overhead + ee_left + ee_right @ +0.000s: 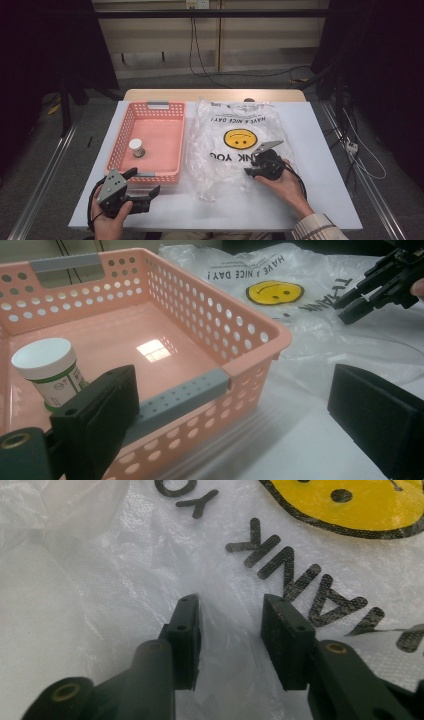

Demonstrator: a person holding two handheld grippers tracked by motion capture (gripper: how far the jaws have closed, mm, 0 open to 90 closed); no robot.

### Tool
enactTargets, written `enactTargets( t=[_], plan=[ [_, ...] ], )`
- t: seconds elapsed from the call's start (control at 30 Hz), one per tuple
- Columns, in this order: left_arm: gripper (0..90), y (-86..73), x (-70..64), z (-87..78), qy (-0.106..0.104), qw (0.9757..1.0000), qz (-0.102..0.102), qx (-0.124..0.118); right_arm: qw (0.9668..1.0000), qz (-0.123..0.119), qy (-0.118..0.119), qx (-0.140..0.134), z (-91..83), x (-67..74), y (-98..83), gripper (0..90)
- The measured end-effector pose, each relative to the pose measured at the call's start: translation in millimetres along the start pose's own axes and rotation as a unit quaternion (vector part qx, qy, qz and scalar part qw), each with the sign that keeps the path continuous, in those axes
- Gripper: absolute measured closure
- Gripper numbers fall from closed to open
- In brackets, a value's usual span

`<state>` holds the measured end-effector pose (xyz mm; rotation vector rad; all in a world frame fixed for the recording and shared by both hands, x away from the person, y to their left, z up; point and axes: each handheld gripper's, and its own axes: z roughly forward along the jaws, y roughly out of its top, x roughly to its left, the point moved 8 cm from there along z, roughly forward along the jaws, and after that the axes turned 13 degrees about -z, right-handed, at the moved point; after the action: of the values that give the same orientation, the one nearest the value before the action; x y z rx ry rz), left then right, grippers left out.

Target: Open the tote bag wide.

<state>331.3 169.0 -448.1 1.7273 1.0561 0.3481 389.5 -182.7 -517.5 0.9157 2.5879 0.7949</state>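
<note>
Both hand-held grippers gape, empty — left (145,186) by pink basket (131,115), right (251,171) over plastic bag (220,160).

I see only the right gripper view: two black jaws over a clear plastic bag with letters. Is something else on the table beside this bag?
Observer: Yes, in the high view a pink basket stands to the left of the bag.
Operator: Is the basket empty?
Observer: No, a small jar with a white lid stands upright inside it.
Operator: And where is the left gripper?
Observer: The left gripper is open, at the near right corner of the basket.
</note>
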Motion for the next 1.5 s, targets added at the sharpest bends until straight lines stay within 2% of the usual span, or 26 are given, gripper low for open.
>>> enactTargets(
  t=[0.1, 0.13, 0.2, 0.23, 0.37, 0.47, 0.5, 0.57, 0.6, 0.8, 1.03, 1.13, 1.27, 1.5],
  plan=[
    [5.9, 0.4, 0.1, -0.1, 0.0, 1.0, -0.002, -0.002, 1.0, 0.003, 0.001, 0.0, -0.3, -0.4, 0.3, 71.2],
    [5.9, 0.4, 0.3, 0.0, 0.0, 1.0, -0.002, -0.002, 1.0, 0.005, 0.001, 0.0, -0.4, -1.3, 0.5, 82.1],
    [5.9, 0.2, 0.2, 0.2, 0.0, 1.0, -0.001, -0.001, 1.0, 0.005, 0.002, -0.001, 0.0, -1.0, 0.9, 83.7],
    [5.9, 0.2, 0.3, 0.3, 0.001, 1.0, -0.001, -0.001, 1.0, 0.001, 0.003, -0.001, 0.5, 0.2, 2.2, 88.3],
    [5.9, 0.5, 0.3, 0.1, 0.001, 1.0, -0.003, -0.002, 1.0, 0.003, 0.0, -0.003, 0.0, 0.6, 3.2, 89.4],
    [5.9, 0.6, -0.1, -0.1, -0.001, 1.0, -0.003, -0.003, 0.9995, 0.011, -0.001, -0.029, -7.7, 0.2, 10.0, 90.0],
    [5.9, 0.6, 0.1, -0.2, -0.001, 1.0, -0.003, -0.003, 0.9995, 0.011, -0.001, -0.029, -7.7, 0.2, 10.0, 90.0],
    [5.9, 0.8, 0.4, -0.1, 0.0, 1.0, -0.002, -0.004, 0.9984, 0.013, -0.002, -0.056, -17.2, -0.7, 17.8, 90.0],
    [5.9, 1.0, 0.4, 0.0, 0.0, 1.0, -0.002, -0.004, 0.9984, 0.013, -0.002, -0.056, -17.2, -0.7, 17.8, 90.0],
    [5.9, 1.2, 0.8, 0.4, 0.0, 1.0, -0.002, -0.004, 0.9954, 0.013, 0.001, -0.095, -32.3, -4.1, 30.2, 90.0],
    [5.9, 1.1, 0.9, 0.4, 0.0, 1.0, -0.003, -0.004, 0.9924, 0.022, 0.001, -0.121, -42.1, -10.2, 42.5, 90.0],
    [6.0, 1.5, 1.2, 0.3, 0.001, 1.0, -0.005, -0.006, 0.9914, 0.02, -0.001, -0.129, -47.0, -11.7, 48.1, 90.0],
    [5.9, 2.5, 0.3, 0.1, -0.002, 0.9999, -0.005, -0.01, 0.9881, 0.01, -0.003, -0.154, -55.2, -10.8, 55.3, 90.0],
    [5.9, 3.0, -0.1, 1.2, -0.003, 0.9999, -0.002, -0.01, 0.9842, 0.01, -0.01, -0.177, -67.3, -15.1, 66.0, 90.0]
  ],
)
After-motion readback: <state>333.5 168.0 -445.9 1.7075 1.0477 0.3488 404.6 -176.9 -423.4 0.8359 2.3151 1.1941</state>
